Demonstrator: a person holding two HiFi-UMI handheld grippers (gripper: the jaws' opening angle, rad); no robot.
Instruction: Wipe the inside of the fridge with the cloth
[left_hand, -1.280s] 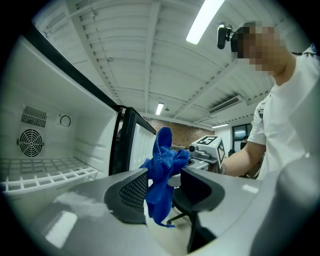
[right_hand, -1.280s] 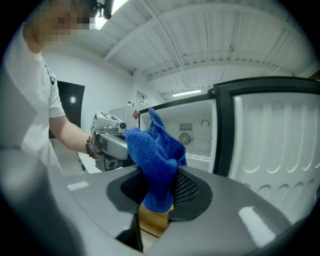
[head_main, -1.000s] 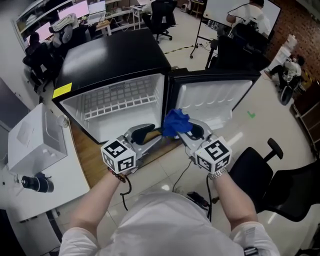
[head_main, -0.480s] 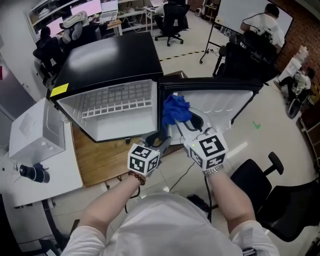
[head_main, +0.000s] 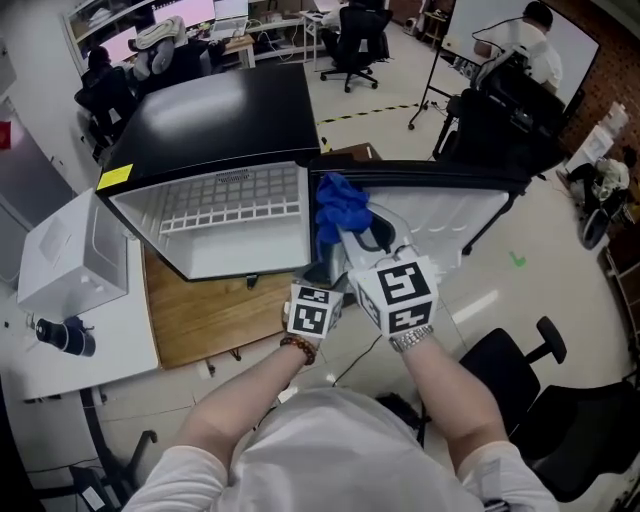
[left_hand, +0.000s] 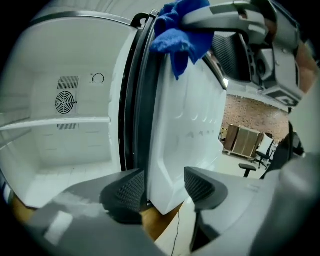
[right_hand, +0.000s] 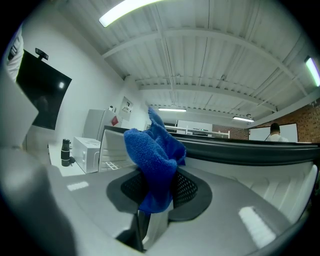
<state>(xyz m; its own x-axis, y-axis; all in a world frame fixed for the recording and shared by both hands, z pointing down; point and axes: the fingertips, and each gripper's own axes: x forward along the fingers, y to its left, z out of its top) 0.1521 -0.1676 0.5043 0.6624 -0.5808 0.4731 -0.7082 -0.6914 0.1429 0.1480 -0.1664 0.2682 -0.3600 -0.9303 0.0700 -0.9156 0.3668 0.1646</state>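
The black mini fridge (head_main: 220, 110) stands open, its white inside (head_main: 235, 250) holding a wire shelf (head_main: 235, 200). Its door (head_main: 440, 210) swings out to the right. My right gripper (head_main: 345, 232) is shut on a bunched blue cloth (head_main: 338, 208), held up by the hinge side between cabinet and door; in the right gripper view the cloth (right_hand: 152, 160) bulges out above the pads. My left gripper (head_main: 328, 272) sits lower. Its jaws have just been opening, and the door's lower corner (left_hand: 167, 165) stands between the open pads (left_hand: 131, 190).
The fridge rests on a wooden board (head_main: 210, 315). A white box-shaped appliance (head_main: 60, 265) and a dark bottle (head_main: 62, 335) sit on the white table at left. A black office chair (head_main: 520, 360) stands at right. Desks, chairs and people fill the back.
My left gripper has swung from the fridge's front toward the right and down, to the door's lower corner. The right gripper has lifted the cloth a little higher, nearer the hinge.
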